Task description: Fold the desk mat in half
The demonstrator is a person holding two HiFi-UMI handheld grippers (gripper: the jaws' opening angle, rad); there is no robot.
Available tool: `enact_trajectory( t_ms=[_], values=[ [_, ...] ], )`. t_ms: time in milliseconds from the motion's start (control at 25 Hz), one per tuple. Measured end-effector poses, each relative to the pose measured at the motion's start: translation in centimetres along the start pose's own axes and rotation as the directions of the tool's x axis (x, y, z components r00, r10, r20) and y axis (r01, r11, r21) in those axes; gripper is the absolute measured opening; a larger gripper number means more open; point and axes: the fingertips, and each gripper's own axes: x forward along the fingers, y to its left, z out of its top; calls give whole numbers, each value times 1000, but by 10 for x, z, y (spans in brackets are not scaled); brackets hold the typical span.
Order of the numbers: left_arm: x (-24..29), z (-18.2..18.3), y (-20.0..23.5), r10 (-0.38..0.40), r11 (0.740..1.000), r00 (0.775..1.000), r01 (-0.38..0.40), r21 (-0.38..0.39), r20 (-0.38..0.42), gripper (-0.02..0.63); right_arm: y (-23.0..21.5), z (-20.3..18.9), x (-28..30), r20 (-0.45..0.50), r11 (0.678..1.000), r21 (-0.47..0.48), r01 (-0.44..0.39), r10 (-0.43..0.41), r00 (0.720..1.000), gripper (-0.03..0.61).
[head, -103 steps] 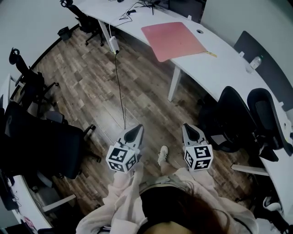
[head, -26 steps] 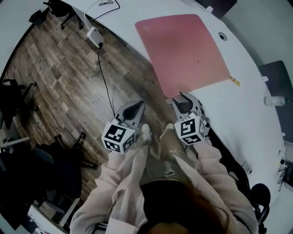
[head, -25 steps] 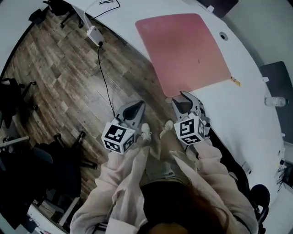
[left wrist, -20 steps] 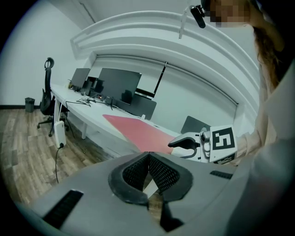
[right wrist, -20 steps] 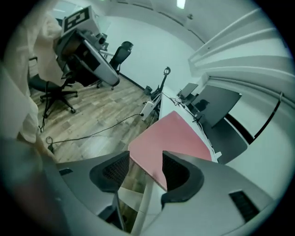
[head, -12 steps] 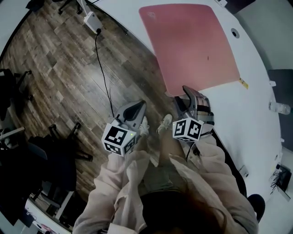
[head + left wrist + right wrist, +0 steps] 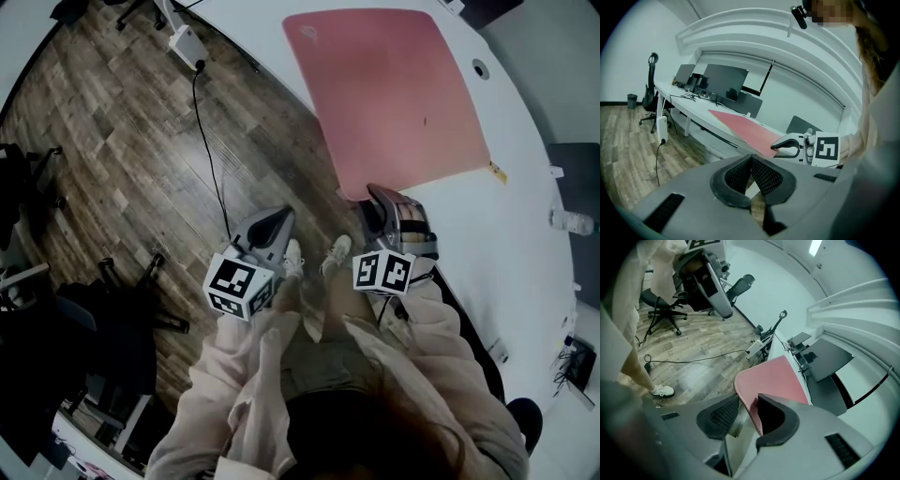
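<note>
A pink desk mat (image 7: 394,94) lies flat on the white curved desk (image 7: 506,244). My right gripper (image 7: 380,197) is at the mat's near corner. In the right gripper view (image 7: 749,401) the stitched edge of the mat (image 7: 776,378) runs between the jaws. It lies against the right pad, with a gap on the left. These jaws have just been closing and are still open. My left gripper (image 7: 279,217) hangs over the wood floor left of the desk. It is shut (image 7: 751,158) on nothing. From there the mat (image 7: 740,126) and the right gripper (image 7: 780,146) show ahead.
A white power box (image 7: 187,42) with a black cable lies on the floor. Black office chairs (image 7: 37,319) stand at the left. A bottle (image 7: 572,222) and a cable hole (image 7: 481,67) are on the desk. The person's shoes (image 7: 292,258) are below the grippers.
The person has walked up to the desk. Over the last second the right gripper rolled and sank onto the mat's near corner. The left gripper dropped a little.
</note>
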Motion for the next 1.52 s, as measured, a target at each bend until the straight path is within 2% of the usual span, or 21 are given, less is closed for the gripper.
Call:
enact_trajectory(
  t_ms=[80,120,160,360,960,1240,1520],
  values=[
    [-1,3,0,-7,1000,1000,7,4,3,26,-3,6,-6,17,1000,-4,15,-15,1000,99],
    [-2,4,0,-11,1000,1000,11,6,5,26,-6,8,-9,26,1000,3,27,-27,999,44],
    [-2,6,-1,-15,1000,1000,15,9,7,26,-10,10,-12,31,999,17,38,-38,999,34],
    [-6,17,-9,-34,999,999,34,16,28,26,-35,16,-22,41,990,130,45,-51,998,32],
    [-33,68,-27,-73,995,994,67,74,81,26,-101,24,-52,59,956,286,61,-81,995,31],
    [-10,96,-13,-85,992,993,77,96,79,26,-147,15,-45,68,943,321,87,-115,991,31],
    [37,129,15,-115,988,992,110,109,44,26,-196,-3,-15,43,923,373,100,-124,991,31]
  ],
)
